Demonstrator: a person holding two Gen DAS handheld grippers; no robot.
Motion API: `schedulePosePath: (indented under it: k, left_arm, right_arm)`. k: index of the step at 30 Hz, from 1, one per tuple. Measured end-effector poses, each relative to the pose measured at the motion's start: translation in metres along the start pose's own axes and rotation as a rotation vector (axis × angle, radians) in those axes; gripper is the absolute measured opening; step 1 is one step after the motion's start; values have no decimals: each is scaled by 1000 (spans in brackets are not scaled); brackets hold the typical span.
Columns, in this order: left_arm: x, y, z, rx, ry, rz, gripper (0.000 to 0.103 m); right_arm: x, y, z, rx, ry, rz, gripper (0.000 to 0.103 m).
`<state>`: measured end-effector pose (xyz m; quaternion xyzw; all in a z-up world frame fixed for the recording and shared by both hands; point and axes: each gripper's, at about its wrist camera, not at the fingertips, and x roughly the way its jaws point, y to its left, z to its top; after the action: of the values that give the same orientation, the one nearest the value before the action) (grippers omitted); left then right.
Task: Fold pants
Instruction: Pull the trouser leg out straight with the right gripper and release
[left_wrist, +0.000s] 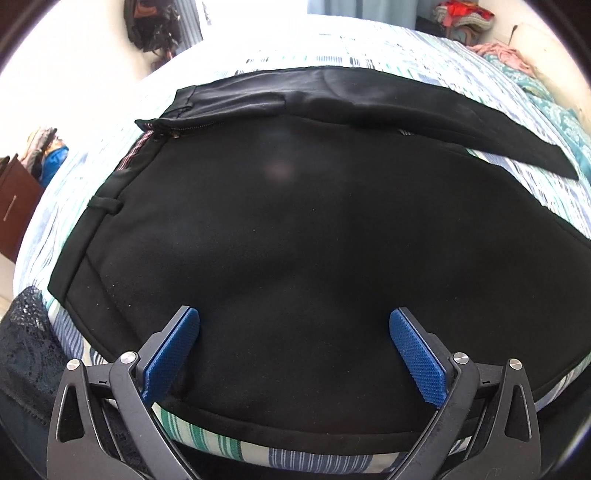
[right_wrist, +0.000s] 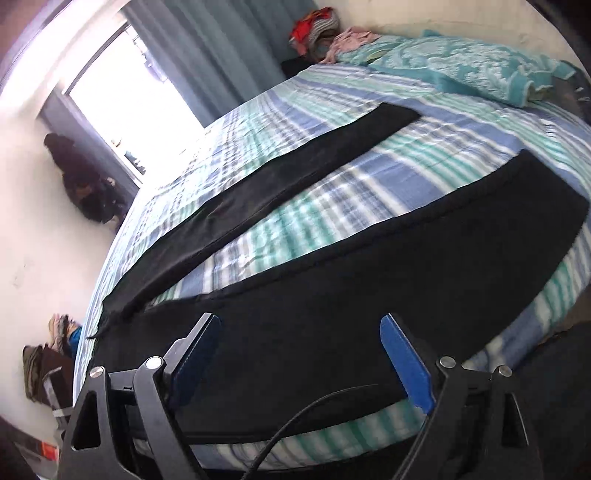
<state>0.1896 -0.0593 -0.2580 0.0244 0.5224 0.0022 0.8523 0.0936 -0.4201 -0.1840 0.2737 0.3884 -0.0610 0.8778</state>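
The black fabric pants (left_wrist: 295, 229) lie spread flat on the blue, green and white striped bedspread (right_wrist: 332, 155), legs apart; the left gripper (left_wrist: 294, 321) hovers over them near the waistband, jaws wide apart, holding nothing; the right gripper (right_wrist: 300, 328) likewise gapes over one leg.

The pants (left_wrist: 295, 229) are plain black, with a thin pink-and-white striped lining showing at the waistband (left_wrist: 135, 151). The bedspread (right_wrist: 332, 147) under them is striped and checked — blue, teal-green and white. Each gripper's pads (left_wrist: 417, 354) are bright blue on black frames. A turquoise blanket (right_wrist: 461, 70) carries a pale floral pattern — the curtain (right_wrist: 221, 48) is grey-blue.
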Motion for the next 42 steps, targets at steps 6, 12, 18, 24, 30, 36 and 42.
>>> schedulePosePath:
  k: [6, 12, 18, 24, 30, 36, 42]
  left_arm:
    - [2, 1, -1, 9, -10, -13, 103]
    - [-25, 1, 17, -12, -31, -87, 102]
    - [-37, -8, 99, 2, -144, -98, 102]
    - [-17, -10, 178, -35, -203, -71, 102]
    - [69, 2, 199, -50, -97, 67, 102]
    - [108, 27, 165, -111, -105, 26, 103]
    - [109, 28, 161, -111, -137, 21, 103]
  right_arm:
    - [50, 88, -20, -282, 107, 103, 88]
    - [91, 80, -29, -293, 197, 50, 88]
    - [70, 0, -2, -25, 164, -13, 88]
    - [40, -54, 31, 171, 45, -87, 88]
    - [59, -27, 114, -19, 2, -34, 88]
    - [133, 29, 202, -153, 42, 69, 88]
    - [245, 54, 196, -192, 247, 148, 88]
